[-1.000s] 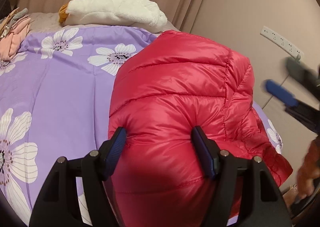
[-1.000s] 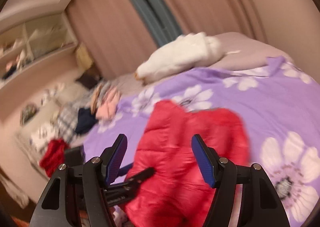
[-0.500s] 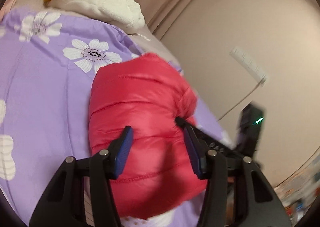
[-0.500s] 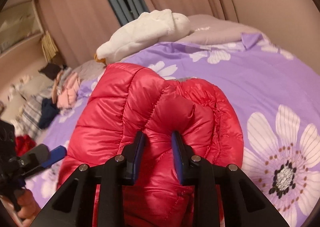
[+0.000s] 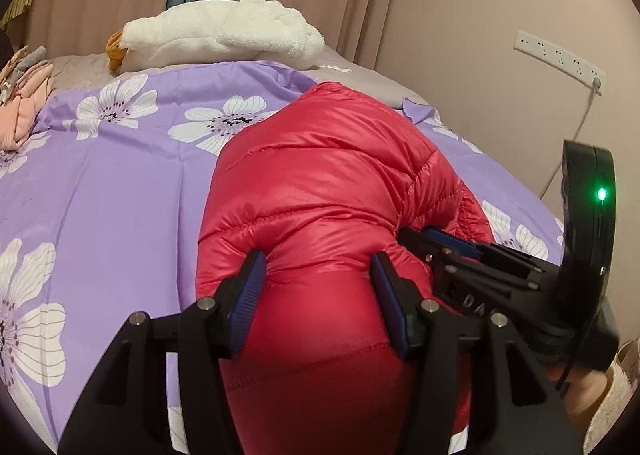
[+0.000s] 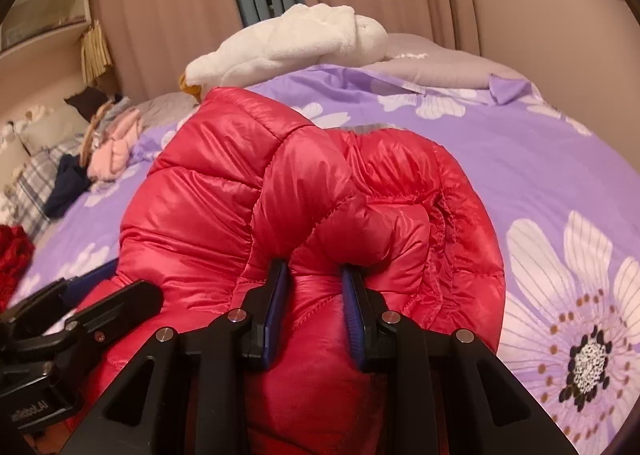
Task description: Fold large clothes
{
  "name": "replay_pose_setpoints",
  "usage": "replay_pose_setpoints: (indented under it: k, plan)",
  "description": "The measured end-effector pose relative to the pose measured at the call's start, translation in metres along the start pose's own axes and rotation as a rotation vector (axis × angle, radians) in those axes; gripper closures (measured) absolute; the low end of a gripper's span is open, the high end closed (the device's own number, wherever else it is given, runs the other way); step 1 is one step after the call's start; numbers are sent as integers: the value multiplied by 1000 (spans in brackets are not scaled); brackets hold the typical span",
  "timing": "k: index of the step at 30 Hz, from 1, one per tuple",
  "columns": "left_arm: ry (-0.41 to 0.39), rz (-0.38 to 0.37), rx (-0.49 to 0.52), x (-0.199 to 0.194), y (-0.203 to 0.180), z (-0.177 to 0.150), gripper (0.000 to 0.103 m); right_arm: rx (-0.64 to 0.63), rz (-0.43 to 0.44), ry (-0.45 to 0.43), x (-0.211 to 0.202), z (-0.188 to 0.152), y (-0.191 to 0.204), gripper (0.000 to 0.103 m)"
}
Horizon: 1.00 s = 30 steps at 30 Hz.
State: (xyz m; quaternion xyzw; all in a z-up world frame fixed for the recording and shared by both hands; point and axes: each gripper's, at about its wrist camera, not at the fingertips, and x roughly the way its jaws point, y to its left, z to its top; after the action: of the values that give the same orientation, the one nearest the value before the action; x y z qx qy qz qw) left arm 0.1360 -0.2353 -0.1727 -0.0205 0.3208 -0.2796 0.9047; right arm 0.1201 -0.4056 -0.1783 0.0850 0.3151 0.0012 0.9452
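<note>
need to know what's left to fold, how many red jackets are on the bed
1. The red jacket lies bunched on the purple bedspread, with the left gripper around its near edge and the right gripper pinching a fold. Something else red at the bed's left edge may be another garment.
</note>
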Motion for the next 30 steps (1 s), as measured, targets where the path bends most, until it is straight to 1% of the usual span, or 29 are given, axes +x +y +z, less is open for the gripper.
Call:
replay_pose_setpoints:
  k: [2,6,8,10,11,12,13,14,15,16,18,19,20,21,23,24,25,26,27,28,29,30]
  plan:
    - [4,-15,-19,3,7,-1,48,-9,-12,2,2,-1,2,78]
    - [-2,-21,-15,4,9,-2,48,-25,-38,7,1,0,5,77]
    - [-10,-33,-44,-2,12,0,46,-52,-67,-23,-6,0,12,77]
    - [-7,-59,-77,-9,18,3,44,-42,-70,-44,-9,-1,12,77]
    - [7,-72,-93,-13,20,5,36,-32,-61,-48,-9,-1,10,77]
    - [31,-85,-111,-16,24,6,25,-14,-44,-52,-9,0,6,77]
    - [60,-78,-127,-18,27,7,16,6,-27,-53,-9,0,2,77]
    - [103,-45,-151,-17,31,6,1,25,-15,-55,-8,1,-3,77]
    - [142,-42,-207,-16,37,2,0,58,12,-52,-8,2,-8,77]
    - [161,-77,-267,-15,43,-2,0,68,20,-49,-7,2,-10,77]
    - [179,-148,-426,-12,57,-10,0,60,13,-48,-7,4,-8,77]
    - [180,-158,-448,-11,58,-11,1,54,6,-50,-7,4,-6,77]
    - [172,-161,-434,-13,56,-9,1,46,-5,-54,-7,4,-4,77]
    - [151,-142,-392,-16,52,-6,1,43,-9,-58,-8,4,-3,77]
    - [62,-43,-219,-30,34,3,1,44,-8,-63,-9,3,-4,76]
    - [2,-2,-113,-39,22,6,2,49,-4,-62,-9,3,-5,76]
    - [-34,20,-50,-45,14,9,4,53,-3,-60,-10,3,-5,76]
    - [-57,28,7,-51,6,12,8,65,1,-55,-11,4,-5,76]
    - [-52,3,51,-54,-3,16,27,81,9,-48,-14,5,-7,76]
    - [-43,-34,58,-55,-5,18,43,92,21,-43,-17,7,-8,76]
    - [-27,-92,31,-55,-8,22,78,103,39,-37,-20,9,-9,76]
    - [12,-154,-21,-51,-7,24,96,110,60,-31,-24,10,-11,76]
